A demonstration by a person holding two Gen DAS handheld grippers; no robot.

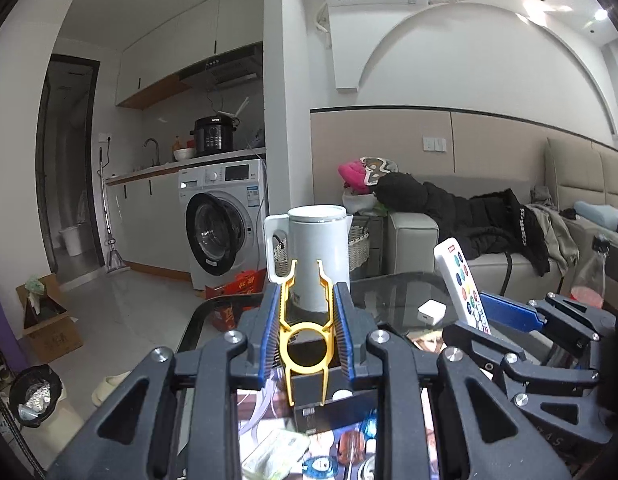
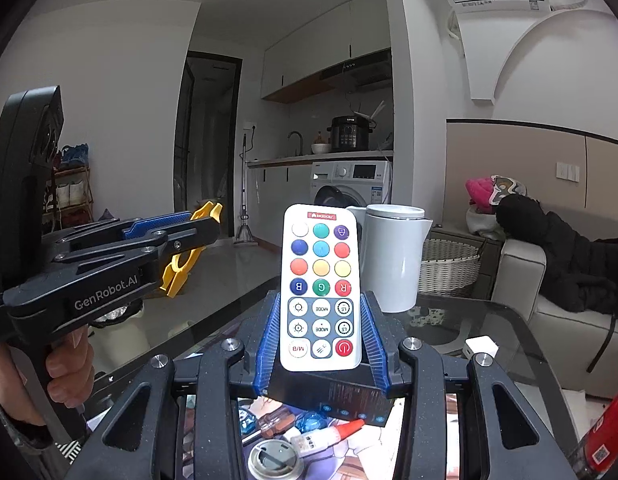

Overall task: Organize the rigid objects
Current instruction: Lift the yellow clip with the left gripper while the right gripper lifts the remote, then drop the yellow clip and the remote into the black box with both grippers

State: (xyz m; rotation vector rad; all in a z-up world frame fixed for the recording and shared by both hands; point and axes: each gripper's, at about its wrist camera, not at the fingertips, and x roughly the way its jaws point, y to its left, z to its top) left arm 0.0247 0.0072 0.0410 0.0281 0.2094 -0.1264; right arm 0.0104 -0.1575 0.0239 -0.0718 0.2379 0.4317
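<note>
Remote control (image 2: 320, 287), white with coloured round buttons, sits upright between the right gripper (image 2: 320, 336) pads, clamped at its lower sides, button face toward the wrist camera, top end sticking well above the fingertips. Held in the air above the glass table (image 2: 489, 320), not touching it. From the left wrist view the same remote (image 1: 461, 280) shows edge-on, tilted, off to the right.

Yellow plastic clip (image 1: 307, 332), ring in the middle with two prongs each way, is pinched between the blue pads of the left gripper (image 1: 307, 292), jaws nearly closed on it. Prongs point forward past the fingertips, toward the white kettle (image 1: 319, 256). Also off the table. In the right wrist view the left gripper (image 2: 201, 220) is at left with a hand (image 2: 65, 364) on its handle.

Kettle stands near the table's far edge, lid on, handle to the left. Small white charger block (image 1: 431, 312) lies on the glass toward the far right corner.

Under both grippers, near edge: a dark box (image 2: 349, 396), then loose small items on a printed surface, including a red-tipped tube (image 2: 329, 436) and a round metal lid (image 2: 273, 460). Whether those lie in a tray or on the table, can't tell, view is blocked.

Wicker basket (image 2: 449, 264) beyond the table; contents not visible.
</note>
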